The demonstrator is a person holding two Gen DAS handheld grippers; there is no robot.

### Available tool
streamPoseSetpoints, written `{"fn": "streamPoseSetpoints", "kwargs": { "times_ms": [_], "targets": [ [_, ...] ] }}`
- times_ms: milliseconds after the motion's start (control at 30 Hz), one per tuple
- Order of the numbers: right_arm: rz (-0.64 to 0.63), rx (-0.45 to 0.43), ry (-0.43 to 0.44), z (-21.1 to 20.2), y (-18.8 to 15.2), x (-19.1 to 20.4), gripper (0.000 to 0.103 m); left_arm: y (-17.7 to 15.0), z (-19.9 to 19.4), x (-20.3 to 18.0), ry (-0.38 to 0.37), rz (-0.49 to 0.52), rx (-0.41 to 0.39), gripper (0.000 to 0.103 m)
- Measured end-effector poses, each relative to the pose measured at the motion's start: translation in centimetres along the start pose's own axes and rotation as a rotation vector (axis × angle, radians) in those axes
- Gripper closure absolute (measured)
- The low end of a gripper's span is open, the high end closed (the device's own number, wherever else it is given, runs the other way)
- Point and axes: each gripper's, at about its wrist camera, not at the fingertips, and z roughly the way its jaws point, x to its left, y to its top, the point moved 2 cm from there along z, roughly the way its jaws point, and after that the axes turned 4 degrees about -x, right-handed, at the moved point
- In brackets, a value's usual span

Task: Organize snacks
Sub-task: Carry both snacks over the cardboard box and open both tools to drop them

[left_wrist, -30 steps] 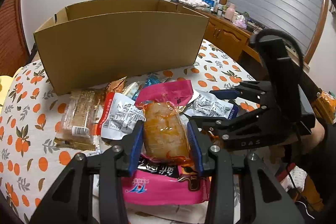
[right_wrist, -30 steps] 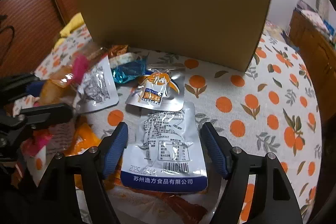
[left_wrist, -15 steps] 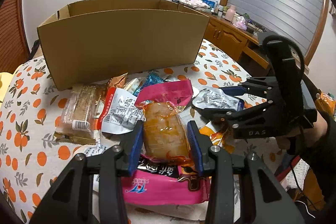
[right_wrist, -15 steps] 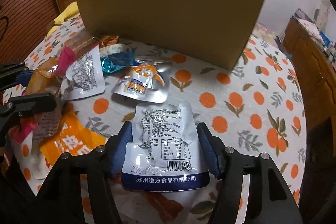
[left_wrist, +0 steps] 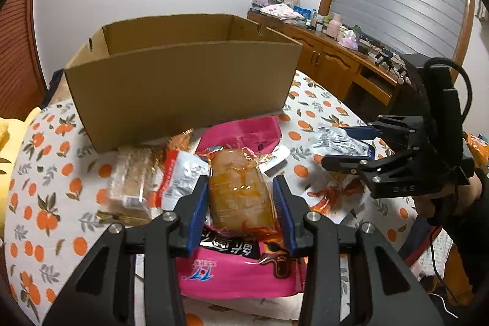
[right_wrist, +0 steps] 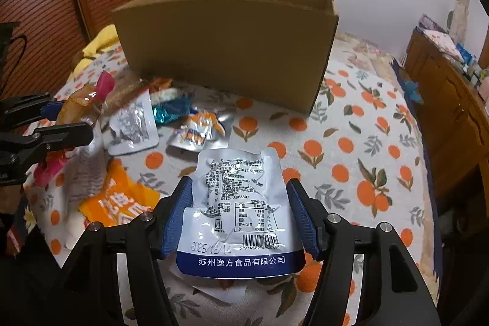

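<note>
Silver pouch (right_wrist: pixel 237 203), blue-banded, crinkled, pinched in right gripper (right_wrist: pixel 240 214); left gripper (left_wrist: pixel 241 210) pinching amber snack pack (left_wrist: pixel 240 188).

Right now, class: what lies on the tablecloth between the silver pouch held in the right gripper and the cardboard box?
In the right wrist view, a small silver-and-orange packet lies between the silver pouch and the cardboard box; otherwise bare tablecloth.

Dim indoor light, glare on shiny wrappers, slight blur, strong fisheye edge distortion.
</note>
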Motion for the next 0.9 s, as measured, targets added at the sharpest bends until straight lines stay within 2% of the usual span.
{"fn": "streamPoseSetpoints", "kwargs": {
  "times_ms": [367,900],
  "targets": [
    [-0.003,-0.076,0.004,-1.7,3.1,0.1,0.039,3.2,-0.8,2.2,0.042,0.023,-0.035,0.062],
    [0.010,-0.194,0.021,-2.9,10.3,-0.3,0.038,9.8,-0.9,5.5,0.107,0.055,-0.082,0.062]
  ]
}}
